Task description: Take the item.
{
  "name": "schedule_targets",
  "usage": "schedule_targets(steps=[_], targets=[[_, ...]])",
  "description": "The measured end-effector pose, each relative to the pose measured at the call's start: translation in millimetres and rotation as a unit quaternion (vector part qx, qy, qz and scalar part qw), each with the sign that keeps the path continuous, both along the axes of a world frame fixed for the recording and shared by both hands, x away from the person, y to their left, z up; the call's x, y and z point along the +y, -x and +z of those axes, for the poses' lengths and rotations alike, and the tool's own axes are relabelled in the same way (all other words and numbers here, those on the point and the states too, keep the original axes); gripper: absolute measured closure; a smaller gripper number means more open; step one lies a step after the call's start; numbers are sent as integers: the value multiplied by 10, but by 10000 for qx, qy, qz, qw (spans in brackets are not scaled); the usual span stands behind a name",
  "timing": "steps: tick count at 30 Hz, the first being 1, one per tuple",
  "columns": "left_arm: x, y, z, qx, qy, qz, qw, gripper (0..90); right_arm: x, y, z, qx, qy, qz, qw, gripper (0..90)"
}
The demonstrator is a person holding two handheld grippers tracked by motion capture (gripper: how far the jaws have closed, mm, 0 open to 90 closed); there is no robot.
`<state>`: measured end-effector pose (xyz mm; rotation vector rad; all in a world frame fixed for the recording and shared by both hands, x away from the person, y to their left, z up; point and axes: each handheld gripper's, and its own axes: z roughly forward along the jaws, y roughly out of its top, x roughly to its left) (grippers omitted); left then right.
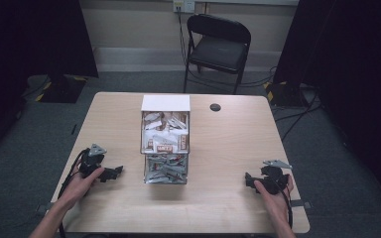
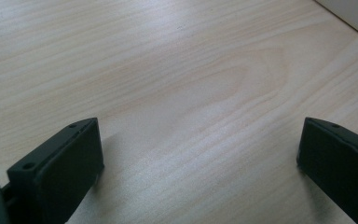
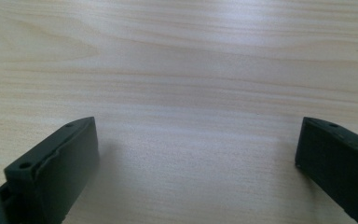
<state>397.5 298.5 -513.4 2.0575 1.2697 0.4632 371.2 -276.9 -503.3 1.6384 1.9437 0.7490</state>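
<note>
A pale wooden bench [image 1: 228, 148] stands on grey carpet, one black folding chair [image 1: 218, 47] behind its far edge. The left gripper [image 2: 200, 154] and right gripper [image 3: 198, 151] each have jaws spread wide over bare wood, holding nothing. One rests near each near corner, a hand on each. Between them, at mid-bench, sits one clear box [image 1: 165, 148] of sachets, well apart from both.

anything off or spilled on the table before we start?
Nothing stands out. The clear plastic box of small packets stands square mid-table, white lid open at its far end, nothing spilled. Left tool and right tool rest open on the light wooden table.
</note>
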Motion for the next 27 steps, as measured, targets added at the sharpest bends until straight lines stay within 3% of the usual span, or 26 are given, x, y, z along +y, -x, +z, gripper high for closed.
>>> schedule_targets(steps=[8,10,11,12,15,16,23,27], targets=[[0,0,0,-4,-5,2,10000,0,-2,6,7,17,7,-10,10000,0],[0,0,1,-4,-6,1,10000,0,-10,12,32,14,-1,-51,10000,101],[0,0,1,-3,-5,0,10000,0,-10,12,32,14,-1,-51,10000,101],[0,0,0,0,3,0,10000,0,-18,22,58,-35,-47,-17,10000,174],[1,0,0,-5,-6,1,10000,0,-17,17,54,34,-100,8,9999,124],[-1,0,0,-1,7,4,10000,0,-9,19,55,10,-67,14,10000,156],[0,0,0,-1,2,1,10000,0,29,18,102,-21,-93,112,9999,148],[0,0,0,-2,1,2,10000,0,51,41,130,-30,-207,188,9996,208]])
